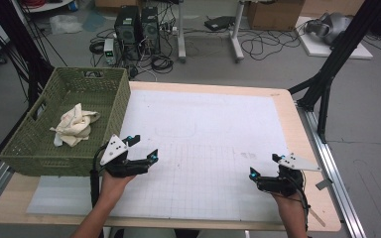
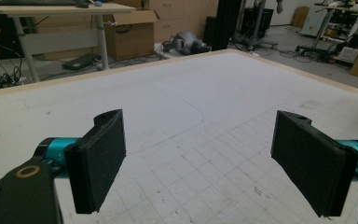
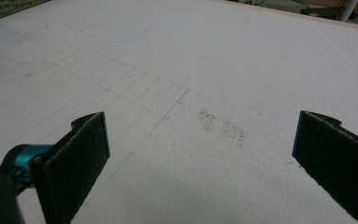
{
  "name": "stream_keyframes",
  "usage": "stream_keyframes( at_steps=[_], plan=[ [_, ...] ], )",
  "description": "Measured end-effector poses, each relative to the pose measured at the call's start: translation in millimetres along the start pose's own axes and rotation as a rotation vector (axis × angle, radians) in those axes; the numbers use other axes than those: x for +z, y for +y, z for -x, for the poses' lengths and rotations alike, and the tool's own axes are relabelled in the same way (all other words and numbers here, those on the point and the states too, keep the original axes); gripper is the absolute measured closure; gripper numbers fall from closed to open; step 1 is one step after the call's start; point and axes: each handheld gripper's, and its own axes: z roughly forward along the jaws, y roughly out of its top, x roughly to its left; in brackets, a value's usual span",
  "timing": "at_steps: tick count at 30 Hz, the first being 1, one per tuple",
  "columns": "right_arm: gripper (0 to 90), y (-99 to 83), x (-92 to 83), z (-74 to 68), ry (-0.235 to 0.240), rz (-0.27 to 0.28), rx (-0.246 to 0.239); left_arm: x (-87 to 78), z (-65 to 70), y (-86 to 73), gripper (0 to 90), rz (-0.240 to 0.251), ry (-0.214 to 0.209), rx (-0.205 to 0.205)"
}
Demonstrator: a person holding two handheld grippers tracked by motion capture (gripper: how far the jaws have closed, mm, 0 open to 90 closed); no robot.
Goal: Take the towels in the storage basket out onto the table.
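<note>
Both tools rest low over the white worktop [image 1: 208, 129], the left tool [image 1: 141, 147] and the right tool [image 1: 264, 165] spread and empty; the cloth [image 1: 74, 124] lies in the green basket [image 1: 111, 106] at far left, probably already put away.

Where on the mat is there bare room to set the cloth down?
The white mat lies bare between the left hand-held gripper and the right hand-held gripper, and on to its far edge. It is crowded at the green basket, where the cloth lies.

Black fingers [image 2: 100, 163], apparently teal joints
</note>
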Motion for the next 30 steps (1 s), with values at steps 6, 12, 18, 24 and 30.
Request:
stream_keyframes(
  at_steps=[6, 12, 18, 24, 30],
  plan=[
    [2.9, -1.8, -3.2, 0.2, -0.001, 0.001, -0.006, 4.1, 4.4, 0.0, 17.9, -0.011, -0.022, 0.004],
    [2.9, -3.6, -1.8, 1.5, 0.007, 0.004, 0.0, 4.6, 4.1, 1.4, 17.8, -0.004, -0.025, -0.006],
    [2.9, -5.9, -2.8, 3.7, 0.015, 0.002, -0.001, 9.4, 5.8, -1.1, 17.8, -0.023, -0.034, -0.006],
    [2.9, -4.4, -6.7, 3.4, 0.009, 0.013, 0.024, 5.8, 9.6, 3.0, 17.8, -0.018, -0.052, 0.004],
    [2.9, -3.2, -8.7, 0.8, 0.004, 0.021, 0.014, 0.5, 9.4, 11.6, 19.0, -0.01, -0.067, 0.0]
  ],
)
